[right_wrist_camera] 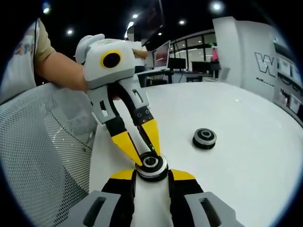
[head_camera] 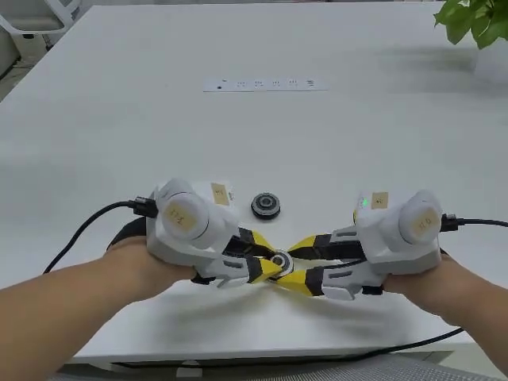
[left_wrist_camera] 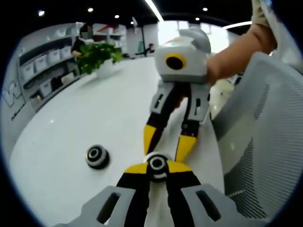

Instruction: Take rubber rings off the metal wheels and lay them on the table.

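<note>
- Clamped narrow on a wheel (head_camera: 279, 261) with the left gripper (head_camera: 262, 271), near the table's (head_camera: 119, 119) front edge.
- Gripped likewise from the opposite side with the right gripper (head_camera: 292, 279).
- Lying just beyond: second wheel (head_camera: 266, 205).

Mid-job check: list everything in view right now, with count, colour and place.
held metal wheel with black rubber ring: 1, silver and black, clamped between both grippers near the table's front edge
loose metal wheel with black rubber ring: 1, silver and black, on the table just beyond the grippers
white table: 1, white, under everything
socket strip: 1, white, far centre of table
leafy plant: 1, green, far right
mesh chair: 1, white, beside the table
cables: 2, black, one trailing from each gripper
left gripper: grey, yellow-tipped, shut on held wheel
right gripper: same colours, shut on held wheel
hands: 2, holding the grippers
</note>
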Motion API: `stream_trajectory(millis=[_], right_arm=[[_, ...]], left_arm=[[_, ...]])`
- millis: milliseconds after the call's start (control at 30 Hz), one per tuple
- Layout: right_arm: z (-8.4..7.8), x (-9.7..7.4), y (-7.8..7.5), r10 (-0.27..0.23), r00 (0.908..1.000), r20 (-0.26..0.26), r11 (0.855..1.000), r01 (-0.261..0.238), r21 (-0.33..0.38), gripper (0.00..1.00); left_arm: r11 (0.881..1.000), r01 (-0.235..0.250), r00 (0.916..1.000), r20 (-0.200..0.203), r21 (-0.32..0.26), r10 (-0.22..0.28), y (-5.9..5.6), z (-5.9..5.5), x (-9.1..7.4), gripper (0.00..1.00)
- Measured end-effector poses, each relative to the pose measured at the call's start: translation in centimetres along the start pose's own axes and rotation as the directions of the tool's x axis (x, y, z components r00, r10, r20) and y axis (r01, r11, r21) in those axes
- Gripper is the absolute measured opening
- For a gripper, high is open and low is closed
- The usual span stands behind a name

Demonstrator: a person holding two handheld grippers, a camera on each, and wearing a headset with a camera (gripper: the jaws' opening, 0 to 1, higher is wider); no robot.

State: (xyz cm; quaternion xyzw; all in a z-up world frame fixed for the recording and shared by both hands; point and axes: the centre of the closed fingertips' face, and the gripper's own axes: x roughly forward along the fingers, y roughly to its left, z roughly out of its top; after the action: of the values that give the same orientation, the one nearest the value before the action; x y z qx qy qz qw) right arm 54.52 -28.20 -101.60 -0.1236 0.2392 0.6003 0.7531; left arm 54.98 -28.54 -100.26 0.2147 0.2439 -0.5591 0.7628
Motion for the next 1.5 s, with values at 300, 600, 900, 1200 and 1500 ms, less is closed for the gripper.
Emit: stream_trajectory(millis=[300, 600, 900, 1200, 1500], right_arm=[[-0.1, -0.2, -0.1, -0.003, 1.0000, 0.007, 1.000, 0.003, 0.012, 0.24], [-0.2, -0.4, -0.1, 0.002, 1.0000, 0.007, 1.000, -0.002, 0.014, 0.21], [-0.2, -0.6, 0.0, 0.009, 1.0000, 0.001, 1.000, -0.009, 0.001, 0.18], [-0.3, -0.7, 0.0, 0.011, 0.9999, 0.009, 1.000, -0.011, -0.017, 0.16], [-0.4, -1.0, -0.4, -0.010, 0.9999, 0.014, 1.000, 0.010, -0.016, 0.21]], left_arm=[[1.000, -0.002, 1.0000, 0.005, -0.007, 0.002, 0.0, 0.0, 0.1, 0.13], [1.000, -0.001, 1.0000, 0.007, -0.013, 0.001, 0.1, 0.0, 0.1, 0.13], [1.000, -0.003, 1.0000, 0.008, -0.019, 0.003, 0.1, 0.0, 0.1, 0.12], [1.000, -0.004, 0.9999, 0.009, -0.022, 0.004, 0.1, 0.0, 0.0, 0.12], [1.000, -0.004, 0.9999, 0.011, -0.021, 0.004, 0.1, 0.0, 0.0, 0.12]])
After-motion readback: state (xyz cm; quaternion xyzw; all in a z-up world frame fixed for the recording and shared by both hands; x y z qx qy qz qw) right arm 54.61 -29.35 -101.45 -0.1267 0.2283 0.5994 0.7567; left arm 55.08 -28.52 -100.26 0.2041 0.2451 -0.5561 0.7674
